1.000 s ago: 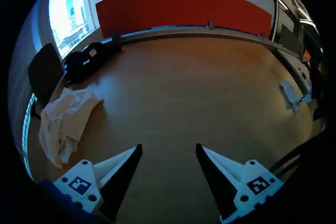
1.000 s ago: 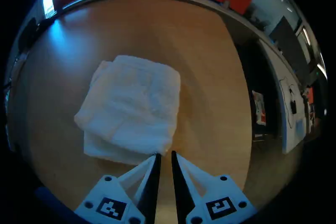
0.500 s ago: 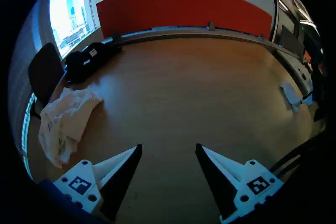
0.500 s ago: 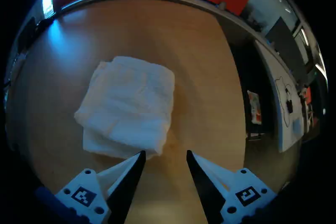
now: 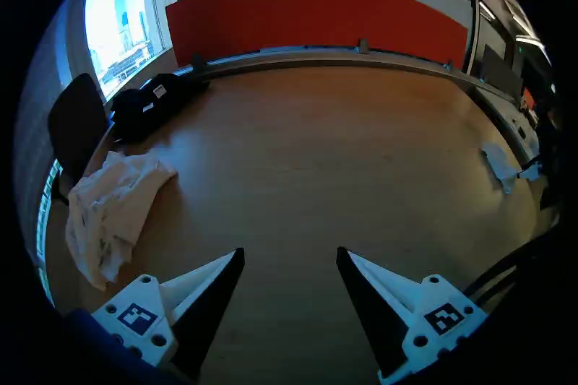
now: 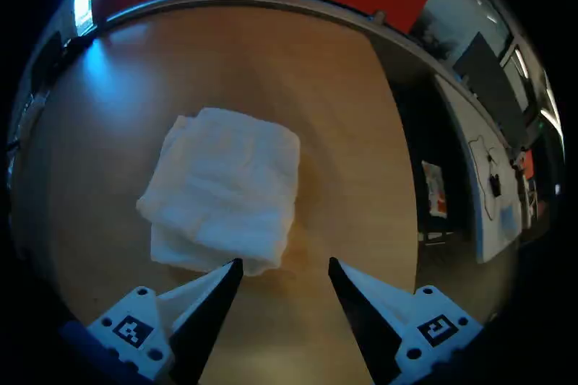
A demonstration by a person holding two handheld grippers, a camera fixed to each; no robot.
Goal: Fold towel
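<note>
Right tongs (image 6: 285, 261) now apart, off towel (image 6: 224, 190)

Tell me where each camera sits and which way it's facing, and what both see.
Left gripper view: rides on the left gripper, low over the wooden table, looking across it toward the red partition; its two open fingers show at the bottom, a crumpled white cloth at left.
Right gripper view: rides on the right gripper, tilted down at the folded towel; its open fingers show at the bottom, by the towel's near edge.
Shared: the wooden table and the red partition.
</note>
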